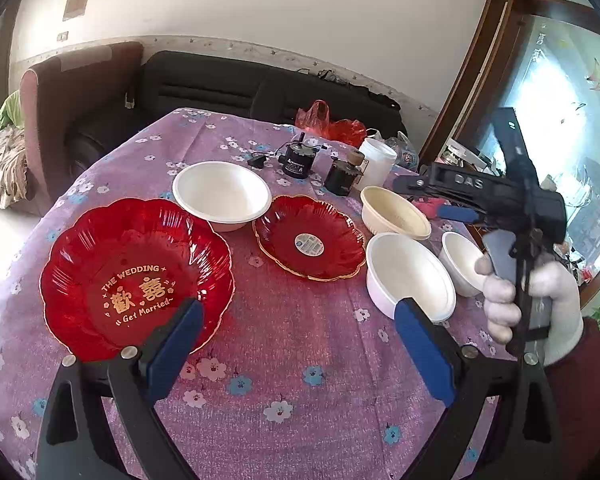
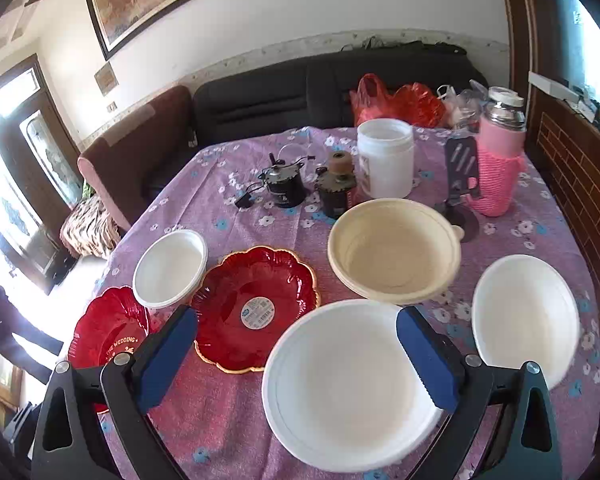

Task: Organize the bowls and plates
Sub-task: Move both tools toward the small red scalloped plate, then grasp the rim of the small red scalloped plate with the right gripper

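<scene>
Left gripper (image 1: 298, 344): jaws spread wide, holding nothing, above table (image 1: 300, 380). Right gripper (image 2: 296, 354): jaws wide apart, empty, over white bowl (image 2: 340, 392). 2 red plates (image 1: 136, 276) apart.

We see a purple tablecloth (image 1: 292, 344) strewn with white and blue flowers. Our large red plate (image 1: 136, 276) carries gold wedding lettering; the smaller red plate (image 2: 256, 308) has a gold rim. Three bowls are white (image 2: 348, 392), one cream (image 2: 394, 252). The flask sleeve (image 2: 498, 176) is pink knit.
</scene>
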A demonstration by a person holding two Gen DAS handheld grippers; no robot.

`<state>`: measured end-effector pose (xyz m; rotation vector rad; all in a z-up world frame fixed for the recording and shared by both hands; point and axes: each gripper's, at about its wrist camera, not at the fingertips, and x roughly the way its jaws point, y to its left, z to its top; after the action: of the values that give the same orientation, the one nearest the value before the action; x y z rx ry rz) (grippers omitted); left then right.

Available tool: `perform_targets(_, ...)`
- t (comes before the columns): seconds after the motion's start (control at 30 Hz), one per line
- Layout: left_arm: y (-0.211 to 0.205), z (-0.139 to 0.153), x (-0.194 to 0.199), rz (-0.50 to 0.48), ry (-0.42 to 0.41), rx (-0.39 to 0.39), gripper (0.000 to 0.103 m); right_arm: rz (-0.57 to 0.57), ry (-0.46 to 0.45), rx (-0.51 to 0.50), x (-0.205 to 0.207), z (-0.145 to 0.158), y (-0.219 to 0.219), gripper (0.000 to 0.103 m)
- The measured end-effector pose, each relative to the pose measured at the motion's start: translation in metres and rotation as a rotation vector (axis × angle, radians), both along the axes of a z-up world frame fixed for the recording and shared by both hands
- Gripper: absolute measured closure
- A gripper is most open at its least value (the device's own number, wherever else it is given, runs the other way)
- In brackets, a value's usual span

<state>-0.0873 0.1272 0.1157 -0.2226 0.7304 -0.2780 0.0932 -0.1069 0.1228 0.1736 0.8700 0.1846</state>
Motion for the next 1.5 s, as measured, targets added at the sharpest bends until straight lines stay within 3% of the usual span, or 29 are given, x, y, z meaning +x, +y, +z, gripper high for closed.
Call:
perform_targets(0.13,0.004,-0.007,0.009,-0.002,0.023,-0.001,0.007,0.020,0.099,-0.032,0.051,-0.024,0.023,0.008)
perform_targets(0.23,0.009,-0.012,0.016,-0.003,0.042,-0.008,0.007,0.020,0.170,-0.042,0.085,-0.043,0.039,0.020)
perform_targets(0.33,0.011,-0.015,0.021,-0.007,0.045,-0.007,0.007,-0.006,0.213,-0.072,0.117,-0.061,0.052,0.021)
perform_targets(0.53,0.007,-0.020,0.027,-0.024,0.054,0.005,0.007,-0.042,0.287,-0.041,0.165,-0.091,0.066,0.021)
perform_targets(0.67,0.010,-0.023,0.028,-0.022,0.064,-0.001,0.007,0.006,0.329,-0.115,0.175,-0.108,0.082,0.021)
perform_targets(0.73,0.012,-0.023,0.028,-0.016,0.066,-0.007,0.007,0.023,0.336,-0.156,0.168,-0.106,0.085,0.025)
perform_targets(0.8,0.013,-0.024,0.028,-0.011,0.069,-0.015,0.007,0.027,0.356,-0.225,0.163,-0.108,0.087,0.044)
perform_targets(1.1,0.009,-0.018,0.016,-0.006,0.060,-0.017,0.007,0.114,0.386,-0.354,0.120,-0.108,0.098,0.081)
perform_targets(1.3,0.013,-0.015,0.006,0.013,0.055,-0.019,0.007,0.125,0.380,-0.353,0.066,-0.104,0.094,0.084)
perform_targets(1.5,0.019,-0.014,0.003,0.025,0.061,-0.020,0.007,0.121,0.352,-0.225,0.005,-0.093,0.073,0.086)
